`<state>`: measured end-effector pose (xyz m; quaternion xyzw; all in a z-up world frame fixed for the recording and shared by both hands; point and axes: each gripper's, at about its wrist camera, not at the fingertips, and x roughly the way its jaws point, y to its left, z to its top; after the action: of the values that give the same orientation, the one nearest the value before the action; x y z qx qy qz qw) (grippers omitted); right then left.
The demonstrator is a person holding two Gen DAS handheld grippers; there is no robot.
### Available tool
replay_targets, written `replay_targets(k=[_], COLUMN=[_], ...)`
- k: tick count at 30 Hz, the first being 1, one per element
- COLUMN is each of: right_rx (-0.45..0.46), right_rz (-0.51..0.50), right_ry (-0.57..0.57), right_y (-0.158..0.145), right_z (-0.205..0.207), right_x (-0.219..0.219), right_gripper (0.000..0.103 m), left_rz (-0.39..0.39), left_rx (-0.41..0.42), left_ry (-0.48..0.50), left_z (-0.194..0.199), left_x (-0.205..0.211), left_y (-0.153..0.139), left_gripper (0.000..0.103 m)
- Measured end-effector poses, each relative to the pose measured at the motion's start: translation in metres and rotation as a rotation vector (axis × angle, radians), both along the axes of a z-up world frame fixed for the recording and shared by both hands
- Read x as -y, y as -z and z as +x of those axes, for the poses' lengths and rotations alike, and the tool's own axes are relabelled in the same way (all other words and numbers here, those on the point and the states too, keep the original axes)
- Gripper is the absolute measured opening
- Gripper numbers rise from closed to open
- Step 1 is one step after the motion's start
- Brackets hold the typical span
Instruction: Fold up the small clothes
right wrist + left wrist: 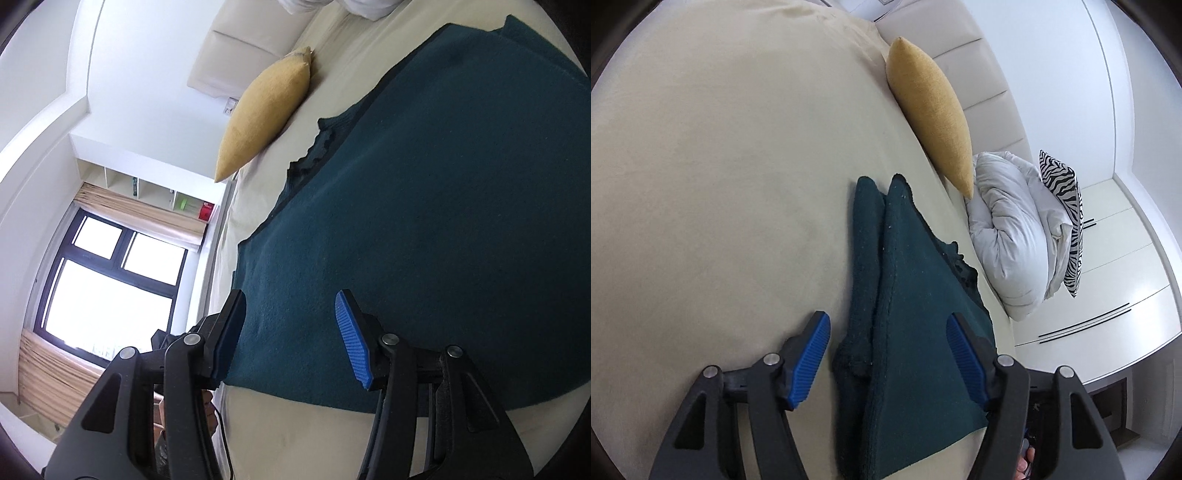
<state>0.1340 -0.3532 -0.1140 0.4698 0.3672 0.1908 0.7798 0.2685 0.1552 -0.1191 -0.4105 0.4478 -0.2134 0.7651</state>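
A dark teal knitted garment (916, 295) lies on the cream bed sheet (720, 184). In the left wrist view it looks folded into a long narrow shape with a sleeve along its left side. My left gripper (888, 319) is open just above its near end. The left pad (812, 354) stands clear of the cloth and the right pad (966, 360) is over it. In the right wrist view the teal garment (424, 221) spreads wide and flat. My right gripper (290, 295) is open over its near left edge, and nothing is pinched.
A yellow cushion (931, 114) leans on the padded headboard (979, 74). Beside it lie a bundled white duvet (1008, 236) and a zebra-print pillow (1067, 221). White wardrobe doors (1108, 280) stand beyond. The right wrist view shows a window (110, 288) and wall shelves (155, 192) past the bed edge.
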Motion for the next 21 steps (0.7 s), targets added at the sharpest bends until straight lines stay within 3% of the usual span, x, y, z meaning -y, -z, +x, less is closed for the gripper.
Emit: replay_targets(k=[3, 7, 11, 18, 21], right_rx=[0.008, 0.003, 0.011, 0.007, -0.004], right_rz=[0.020, 0.017, 0.019, -0.023, -0.055], right_ry=[-0.028, -0.054, -0.081, -0.152, -0.197], right_y=[-0.002, -0.005, -0.012, -0.024, -0.027], right_z=[0.007, 0.016, 0.026, 0.050, 0.059], right_x=[-0.013, -0.028, -0.042, -0.069, -0.086], right_gripper=[0.050, 0.050, 0.050, 0.050, 0.050], left_rz=[-0.024, 0.001, -0.125, -0.148, -0.113], left_rx=[-0.031, -0.052, -0.091, -0.132, -0.121], left_ry=[0.045, 0.143, 0.124, 0.113, 0.142], left_z=[0.013, 0.017, 0.015, 0.015, 0.015], left_x=[0.006, 0.019, 0.005, 0.001, 0.004], left_y=[0.004, 0.004, 0.010, 0.011, 0.009], left_gripper=[0.068, 0.068, 0.065, 0.060, 0.054])
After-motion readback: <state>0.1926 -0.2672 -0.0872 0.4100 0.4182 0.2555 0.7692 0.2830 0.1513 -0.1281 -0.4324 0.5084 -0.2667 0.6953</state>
